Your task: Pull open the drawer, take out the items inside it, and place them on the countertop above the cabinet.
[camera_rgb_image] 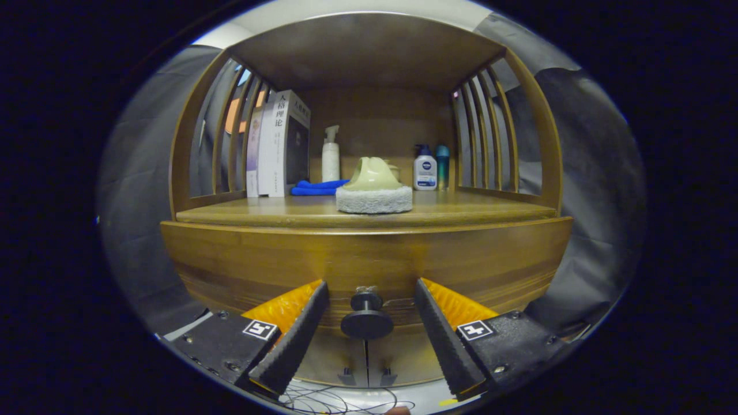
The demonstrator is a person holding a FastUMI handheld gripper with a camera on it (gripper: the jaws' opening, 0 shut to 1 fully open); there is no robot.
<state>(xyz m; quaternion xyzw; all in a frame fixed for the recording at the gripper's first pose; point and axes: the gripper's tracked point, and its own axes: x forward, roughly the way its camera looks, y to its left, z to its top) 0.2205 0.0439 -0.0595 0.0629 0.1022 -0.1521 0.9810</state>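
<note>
A wooden cabinet fills the view. Its drawer front (259, 259) looks closed, so whatever lies inside is hidden. A dark round knob (366, 320) sticks out of the drawer's middle. My gripper (370, 283) is open, one finger on each side of the knob with a gap to both, touching nothing. Above the drawer runs the wooden countertop (478, 212).
On the countertop stand a pale green scrubber on a grey pad (373, 193), a blue cloth (316, 188), upright books (279, 144), a white pump bottle (330, 155) and two bottles (425, 168) at the back right. Slatted side rails (487, 132) and a top shelf enclose it. Below the knob are two cabinet doors (340, 351).
</note>
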